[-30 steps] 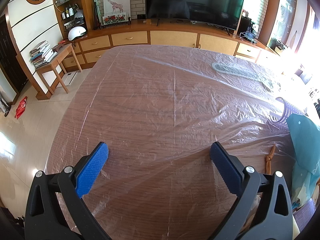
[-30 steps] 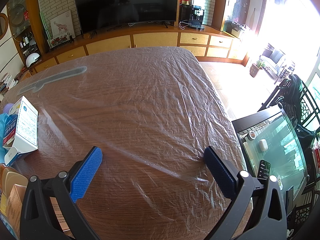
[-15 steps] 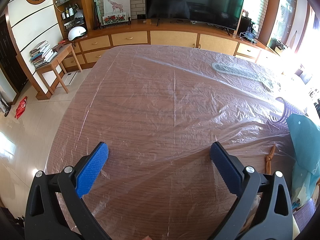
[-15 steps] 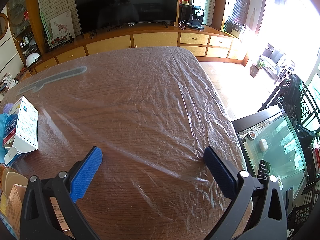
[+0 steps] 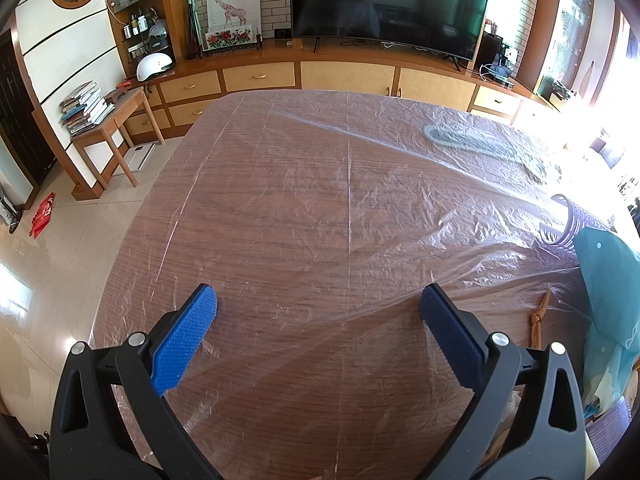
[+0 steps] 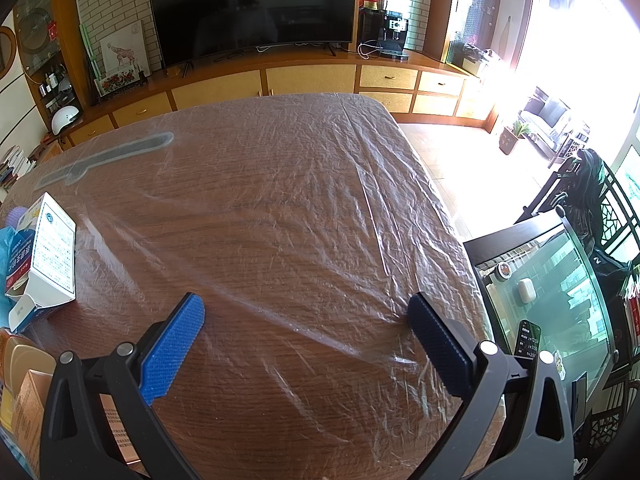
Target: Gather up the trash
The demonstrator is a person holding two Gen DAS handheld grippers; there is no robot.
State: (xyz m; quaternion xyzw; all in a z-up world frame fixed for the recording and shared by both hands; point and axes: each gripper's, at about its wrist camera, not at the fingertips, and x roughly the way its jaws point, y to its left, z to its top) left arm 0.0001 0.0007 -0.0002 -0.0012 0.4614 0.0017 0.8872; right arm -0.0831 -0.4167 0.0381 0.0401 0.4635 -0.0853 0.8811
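A wooden table point(image 5: 320, 208) covered with clear plastic film fills both views. My left gripper point(image 5: 318, 300) hangs open above it, nothing between its blue pads. At the right edge of the left wrist view lie a teal bag point(image 5: 608, 280), a purple woven basket point(image 5: 568, 220) and a small brown knotted cord point(image 5: 538, 320). My right gripper point(image 6: 306, 312) is open too, over bare film. To its left lies a white and blue carton point(image 6: 48, 256) with an open flap. Tan and brown boxes point(image 6: 24, 396) sit at the lower left corner.
A grey flat shape point(image 5: 480, 144) lies under the film at the table's far side. Beyond the table stand a low cabinet with a TV point(image 5: 388, 4). A side table with books point(image 5: 104, 128) stands left; a glass tank point(image 6: 560, 300) stands right of the table.
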